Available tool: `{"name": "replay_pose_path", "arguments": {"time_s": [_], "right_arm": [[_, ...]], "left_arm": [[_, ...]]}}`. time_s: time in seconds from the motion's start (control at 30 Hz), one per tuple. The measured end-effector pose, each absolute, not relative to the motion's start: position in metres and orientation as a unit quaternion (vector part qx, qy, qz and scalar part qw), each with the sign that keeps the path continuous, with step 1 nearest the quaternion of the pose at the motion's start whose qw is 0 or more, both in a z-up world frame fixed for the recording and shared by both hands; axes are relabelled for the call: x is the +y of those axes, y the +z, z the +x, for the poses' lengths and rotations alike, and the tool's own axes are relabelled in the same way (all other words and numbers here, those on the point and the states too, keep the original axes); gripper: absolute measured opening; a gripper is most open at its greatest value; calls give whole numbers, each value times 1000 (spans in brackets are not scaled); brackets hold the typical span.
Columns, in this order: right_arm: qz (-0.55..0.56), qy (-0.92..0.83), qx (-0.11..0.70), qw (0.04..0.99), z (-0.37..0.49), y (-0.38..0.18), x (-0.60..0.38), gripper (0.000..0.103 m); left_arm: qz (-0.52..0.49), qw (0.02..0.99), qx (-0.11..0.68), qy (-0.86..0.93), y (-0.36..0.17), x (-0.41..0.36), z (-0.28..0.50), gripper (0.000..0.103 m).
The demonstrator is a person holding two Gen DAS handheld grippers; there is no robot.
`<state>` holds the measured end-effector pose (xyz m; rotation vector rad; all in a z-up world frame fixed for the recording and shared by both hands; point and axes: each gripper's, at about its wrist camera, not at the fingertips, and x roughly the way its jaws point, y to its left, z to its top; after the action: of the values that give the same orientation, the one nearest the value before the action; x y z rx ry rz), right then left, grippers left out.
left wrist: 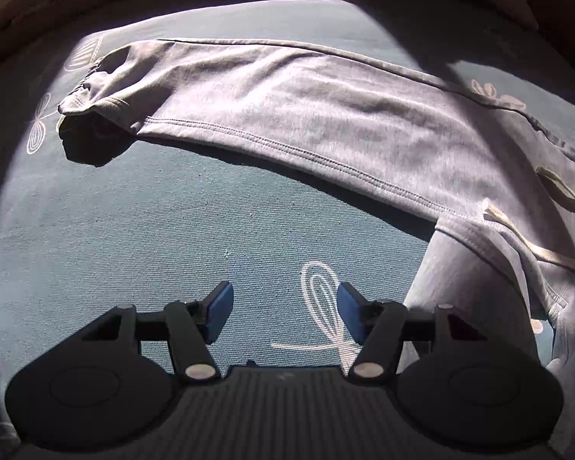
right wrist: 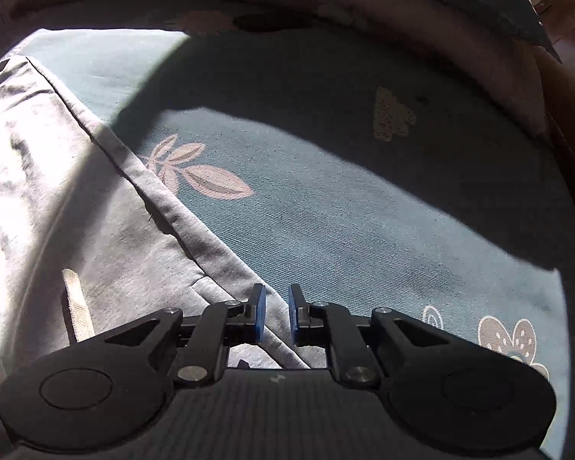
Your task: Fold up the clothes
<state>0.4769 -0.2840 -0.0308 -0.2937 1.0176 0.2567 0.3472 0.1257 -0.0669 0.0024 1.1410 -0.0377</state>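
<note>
Grey sweatpants [left wrist: 287,115] lie on a teal bedsheet [left wrist: 134,230]. One leg stretches to a cuff [left wrist: 92,99] at the upper left, and the waist with its cream drawstring [left wrist: 517,237] is at the right. My left gripper [left wrist: 285,314] hovers open over bare sheet, just left of a hanging grey fold [left wrist: 460,268]. In the right wrist view the sweatpants [right wrist: 57,191] fill the left side. My right gripper [right wrist: 276,314] has its blue pads nearly together, pinching the raised edge seam [right wrist: 211,237] of the fabric.
The sheet [right wrist: 364,211] is printed with pale leaves and flowers and lies partly in deep shadow. A pillow [right wrist: 479,4] and a brown wooden bed frame [right wrist: 567,46] stand at the far right. Bedding rises along the far edge.
</note>
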Motion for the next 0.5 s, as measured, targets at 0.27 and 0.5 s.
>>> {"name": "replay_pose_path", "arguments": {"time_s": [0.27,0.5], "right_arm": [[-94,166,503,843,411,-14,-242,23],[-47,178,530,828,352,-12,-208,27]], "left_arm": [[-31,836,547,-31,-64,133,326,61],[-57,834,547,-42,-60,136,301,66]]}}
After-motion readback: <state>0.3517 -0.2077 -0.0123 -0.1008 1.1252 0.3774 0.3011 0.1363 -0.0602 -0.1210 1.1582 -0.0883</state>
